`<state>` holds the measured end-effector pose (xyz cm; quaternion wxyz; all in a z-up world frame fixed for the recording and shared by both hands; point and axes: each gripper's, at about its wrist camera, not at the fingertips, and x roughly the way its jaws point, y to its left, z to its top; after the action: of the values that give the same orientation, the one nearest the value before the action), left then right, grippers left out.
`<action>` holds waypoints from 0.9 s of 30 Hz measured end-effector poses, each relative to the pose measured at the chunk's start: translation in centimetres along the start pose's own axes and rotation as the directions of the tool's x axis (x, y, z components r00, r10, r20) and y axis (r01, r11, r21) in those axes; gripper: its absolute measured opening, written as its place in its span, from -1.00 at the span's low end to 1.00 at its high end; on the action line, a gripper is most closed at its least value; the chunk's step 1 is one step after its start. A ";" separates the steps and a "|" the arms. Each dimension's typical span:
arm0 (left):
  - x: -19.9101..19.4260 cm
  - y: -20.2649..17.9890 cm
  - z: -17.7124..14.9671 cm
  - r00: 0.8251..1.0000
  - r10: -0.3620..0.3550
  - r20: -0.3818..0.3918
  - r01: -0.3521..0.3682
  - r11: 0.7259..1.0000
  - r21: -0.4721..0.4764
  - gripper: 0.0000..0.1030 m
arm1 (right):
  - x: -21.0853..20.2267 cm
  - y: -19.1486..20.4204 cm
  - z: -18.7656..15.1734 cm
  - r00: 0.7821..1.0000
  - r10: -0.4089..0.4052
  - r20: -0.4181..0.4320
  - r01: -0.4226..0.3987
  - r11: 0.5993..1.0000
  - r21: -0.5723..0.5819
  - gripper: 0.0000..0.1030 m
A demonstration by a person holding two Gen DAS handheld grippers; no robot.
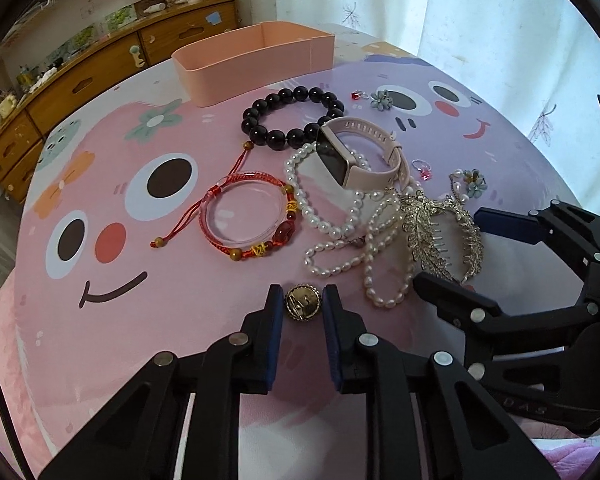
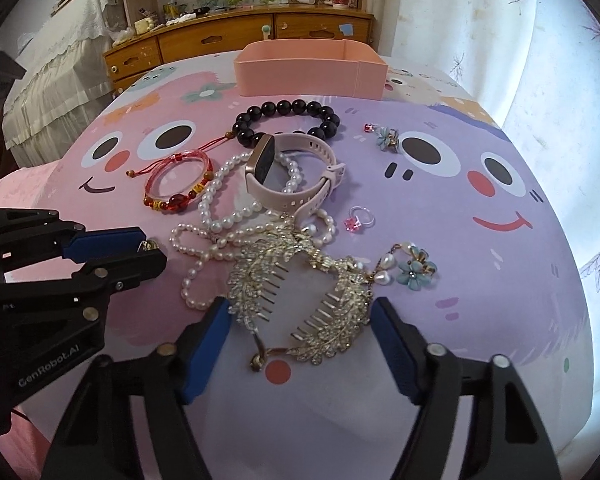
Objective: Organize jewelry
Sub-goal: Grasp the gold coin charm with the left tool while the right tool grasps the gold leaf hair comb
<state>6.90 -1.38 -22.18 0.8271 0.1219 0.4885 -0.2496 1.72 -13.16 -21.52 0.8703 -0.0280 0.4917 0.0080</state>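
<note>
The left gripper (image 1: 302, 304) has its blue-padded jaws drawn in on a round gold brooch (image 1: 303, 303), which sits between the pads with both appearing to press its edges, low on the pink part of the cartoon-printed table cover (image 1: 112, 184). The right gripper (image 2: 300, 314) straddles a pair of gold rhinestone leaf hair combs (image 2: 300, 296); its jaws stand wide, one pad close beside each outer edge, and whether they touch the combs cannot be told. Beyond the combs lies a tangle of pearl strands (image 2: 216, 216), with a pale pink smartwatch (image 2: 296, 176) lying on top of them. A black bead bracelet (image 1: 292, 116) lies farther back, and a red cord bracelet with a clear bangle (image 1: 246, 216) is to the left of the pearls. Blue flower earrings (image 2: 414, 270) and a pink-stoned ring (image 2: 358, 218) rest on the purple side. A pink open box (image 2: 312, 68) stands at the far edge, well apart from both grippers.
</note>
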 end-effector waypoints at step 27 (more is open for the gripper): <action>-7.2 7.4 5.4 0.988 -0.111 0.108 0.129 0.975 -0.182 -0.67 | -5.9 1.9 4.1 0.982 0.148 0.120 -0.157 0.985 0.075 0.37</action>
<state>12.07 4.60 -13.58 0.8410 0.0010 0.4759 -0.2573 2.09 -10.90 -14.39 0.8941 0.0468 0.4420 0.0556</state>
